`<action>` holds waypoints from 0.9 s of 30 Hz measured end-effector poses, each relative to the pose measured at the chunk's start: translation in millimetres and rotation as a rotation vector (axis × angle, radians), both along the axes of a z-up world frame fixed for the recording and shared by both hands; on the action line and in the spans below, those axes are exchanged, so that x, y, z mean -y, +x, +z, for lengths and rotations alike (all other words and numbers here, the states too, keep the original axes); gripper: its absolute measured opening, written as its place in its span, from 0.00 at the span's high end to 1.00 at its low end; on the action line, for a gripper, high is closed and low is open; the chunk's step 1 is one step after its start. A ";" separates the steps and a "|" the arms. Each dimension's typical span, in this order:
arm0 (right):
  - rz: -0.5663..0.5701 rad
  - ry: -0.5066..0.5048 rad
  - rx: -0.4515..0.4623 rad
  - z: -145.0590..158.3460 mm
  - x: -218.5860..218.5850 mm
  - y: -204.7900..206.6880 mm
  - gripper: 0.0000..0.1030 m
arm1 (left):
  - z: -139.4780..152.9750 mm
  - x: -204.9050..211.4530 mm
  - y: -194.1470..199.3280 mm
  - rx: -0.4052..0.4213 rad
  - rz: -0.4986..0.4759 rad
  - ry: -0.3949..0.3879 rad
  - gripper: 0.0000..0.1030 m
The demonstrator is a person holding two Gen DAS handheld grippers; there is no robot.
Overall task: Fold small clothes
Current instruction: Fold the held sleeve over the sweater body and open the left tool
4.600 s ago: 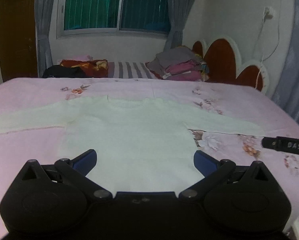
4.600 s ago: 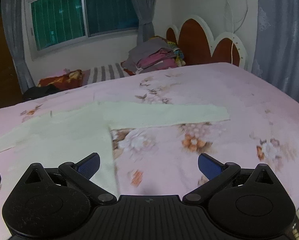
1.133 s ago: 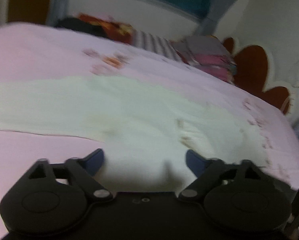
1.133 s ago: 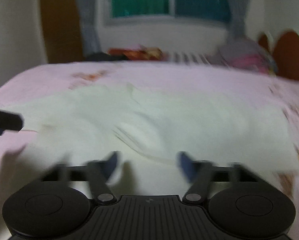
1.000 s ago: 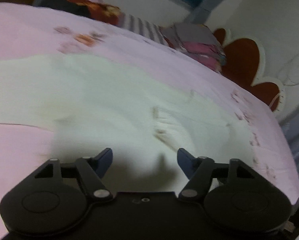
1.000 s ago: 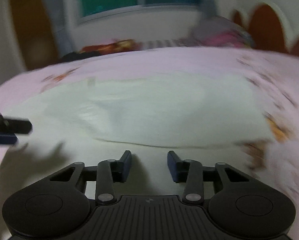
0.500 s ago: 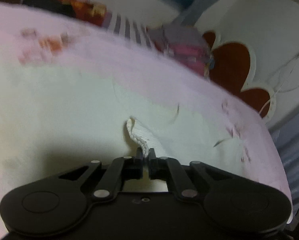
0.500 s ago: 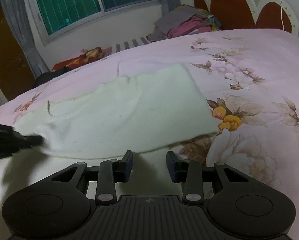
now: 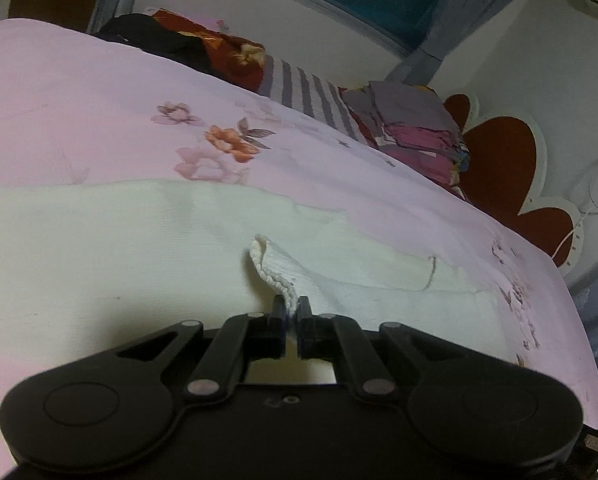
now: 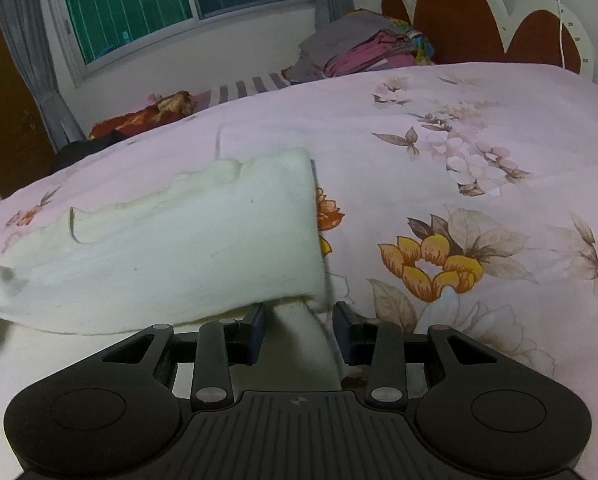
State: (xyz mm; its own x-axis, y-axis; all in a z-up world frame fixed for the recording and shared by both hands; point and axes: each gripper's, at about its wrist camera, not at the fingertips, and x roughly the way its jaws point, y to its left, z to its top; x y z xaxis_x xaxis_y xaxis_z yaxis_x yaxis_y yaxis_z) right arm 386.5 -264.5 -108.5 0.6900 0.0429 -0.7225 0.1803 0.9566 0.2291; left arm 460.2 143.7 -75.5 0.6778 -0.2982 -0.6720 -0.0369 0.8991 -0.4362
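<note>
The left tool (image 9: 292, 307) is pressed together on a ribbed edge of the one sweater (image 9: 99, 264), the pinched strip rising from the fingertips and curling away up to the left. The right tool (image 10: 299, 320) is part spread, its blue pads either side of a band of the same cloth that runs down between them; whether the pads touch it cannot be told, though they do not look closed on it. The sweater lies on the bed (image 10: 479, 128), pale against the pink flowered cover, and just beyond the right tool a flap of it is already doubled over, its folded edge running away from the tool toward the window. The flap's long axis stretches leftward from the right tool to the view's left edge, where a dark tip shows, seemingly the left tool holding its far end. So the span hangs between the two tools, each nearest its own end; the coming move likely turns on carrying both ends the same way across the body. Beyond the sweater, one stack of folded clothes (image 10: 363, 52) sits by the headboard (image 10: 471, 24).
</note>
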 end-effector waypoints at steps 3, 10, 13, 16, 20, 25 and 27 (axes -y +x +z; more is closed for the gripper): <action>-0.003 -0.011 0.000 0.0 -1.2 -1.2 0.63 | -3.5 -4.5 1.1 -0.005 0.002 0.002 0.96; -0.013 -0.028 -0.001 1.5 -3.3 -5.7 0.84 | -23.9 -5.0 1.9 -0.042 -0.009 0.017 0.95; -0.015 -0.026 0.031 13.3 -3.9 -16.9 0.88 | -22.3 -4.8 -4.1 -0.019 0.034 0.111 0.69; -0.041 -0.003 0.095 28.3 -1.4 -25.5 0.88 | -5.8 -2.9 -22.0 0.068 0.099 0.210 0.43; 0.006 0.036 0.107 29.6 -14.5 -7.6 0.88 | 5.7 33.4 -25.1 0.131 -0.035 0.237 0.44; 0.115 0.037 0.054 17.6 -46.7 15.2 0.88 | -9.9 61.8 -10.6 0.051 -0.093 0.273 0.45; 0.115 0.033 0.047 15.8 -43.6 15.2 0.88 | -12.5 57.5 -13.7 0.053 -0.080 0.290 0.44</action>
